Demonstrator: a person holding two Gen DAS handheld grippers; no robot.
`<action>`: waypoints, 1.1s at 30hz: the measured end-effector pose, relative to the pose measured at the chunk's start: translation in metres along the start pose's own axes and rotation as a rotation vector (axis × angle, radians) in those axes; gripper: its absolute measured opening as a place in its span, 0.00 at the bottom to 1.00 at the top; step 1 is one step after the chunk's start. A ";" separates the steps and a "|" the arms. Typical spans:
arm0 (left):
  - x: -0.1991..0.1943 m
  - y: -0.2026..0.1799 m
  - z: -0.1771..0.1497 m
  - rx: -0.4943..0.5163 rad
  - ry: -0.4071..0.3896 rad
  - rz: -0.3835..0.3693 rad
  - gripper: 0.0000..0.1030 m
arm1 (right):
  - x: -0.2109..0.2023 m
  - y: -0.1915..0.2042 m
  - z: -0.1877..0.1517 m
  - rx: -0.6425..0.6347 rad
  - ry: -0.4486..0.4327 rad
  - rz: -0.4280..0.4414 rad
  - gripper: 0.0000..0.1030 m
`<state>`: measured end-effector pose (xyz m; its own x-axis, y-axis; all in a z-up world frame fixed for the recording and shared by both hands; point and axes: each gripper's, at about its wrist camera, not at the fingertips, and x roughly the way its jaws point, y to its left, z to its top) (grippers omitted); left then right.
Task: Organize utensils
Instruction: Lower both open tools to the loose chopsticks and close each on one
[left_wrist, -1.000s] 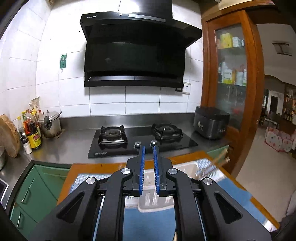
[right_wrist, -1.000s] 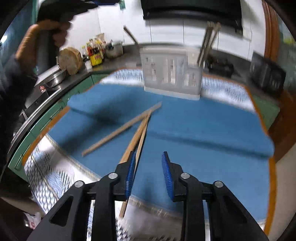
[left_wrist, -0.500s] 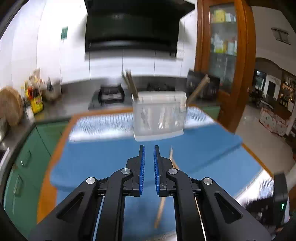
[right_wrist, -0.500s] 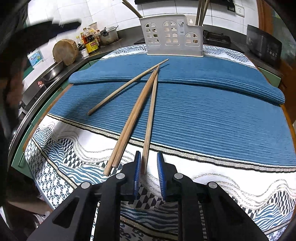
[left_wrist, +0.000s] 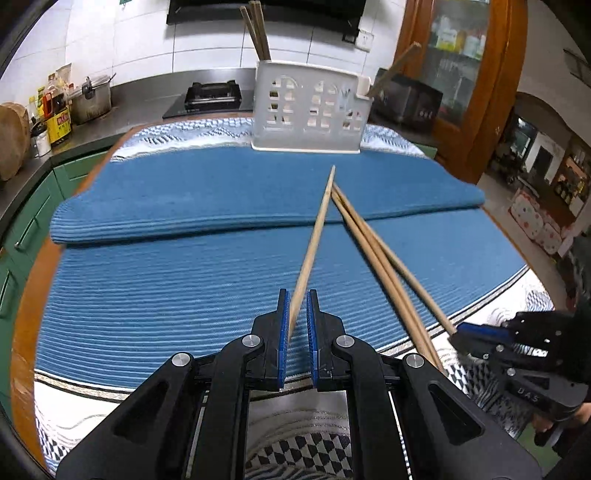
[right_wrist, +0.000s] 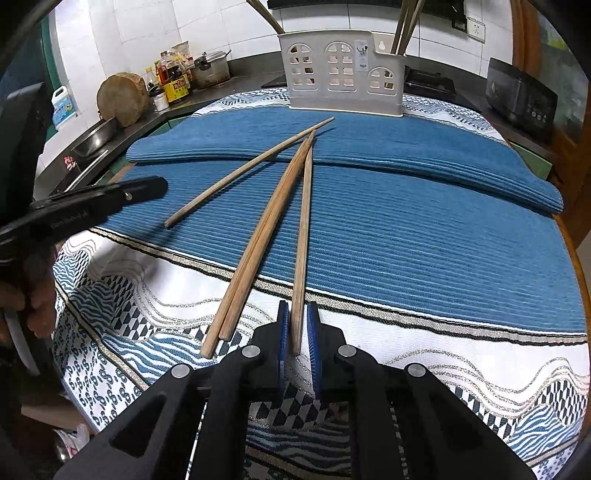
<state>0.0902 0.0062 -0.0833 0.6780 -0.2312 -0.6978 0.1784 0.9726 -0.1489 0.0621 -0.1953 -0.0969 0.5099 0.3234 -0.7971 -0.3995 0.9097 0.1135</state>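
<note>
Several wooden chopsticks lie fanned out on a blue mat (left_wrist: 184, 273). My left gripper (left_wrist: 296, 306) has its jaws nearly shut around the near end of the leftmost chopstick (left_wrist: 314, 240). My right gripper (right_wrist: 295, 321) has its jaws close around the near end of the rightmost chopstick (right_wrist: 303, 236); it also shows at the right of the left wrist view (left_wrist: 476, 334). A pair of chopsticks (right_wrist: 262, 236) lies between them. A white plastic utensil holder (left_wrist: 308, 110) stands at the far edge of the mat with several chopsticks upright in it.
A patterned white and blue cloth (right_wrist: 424, 369) covers the table under the mat. Behind are a steel counter with a gas hob (left_wrist: 212, 96), a pot (left_wrist: 90, 99), sauce bottles (left_wrist: 59, 118) and a wooden block (right_wrist: 122, 98). A black appliance (right_wrist: 521, 99) sits at the right.
My left gripper swung down from facing the hob and wall to the mat, closing in on the leftmost chopstick. My right gripper moved onto the rightmost chopstick and narrowed its jaws.
</note>
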 end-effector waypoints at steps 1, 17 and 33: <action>0.004 -0.001 -0.001 0.002 0.006 0.004 0.09 | 0.000 0.001 0.000 -0.003 -0.003 -0.006 0.10; 0.031 -0.005 0.000 0.023 0.076 0.027 0.23 | -0.001 -0.001 -0.002 0.009 -0.015 -0.004 0.10; 0.028 -0.010 0.001 0.045 0.090 0.046 0.06 | -0.007 -0.004 0.001 0.028 -0.047 -0.008 0.07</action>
<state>0.1081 -0.0095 -0.1005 0.6199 -0.1817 -0.7634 0.1821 0.9796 -0.0853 0.0608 -0.2005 -0.0914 0.5487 0.3275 -0.7692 -0.3743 0.9189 0.1242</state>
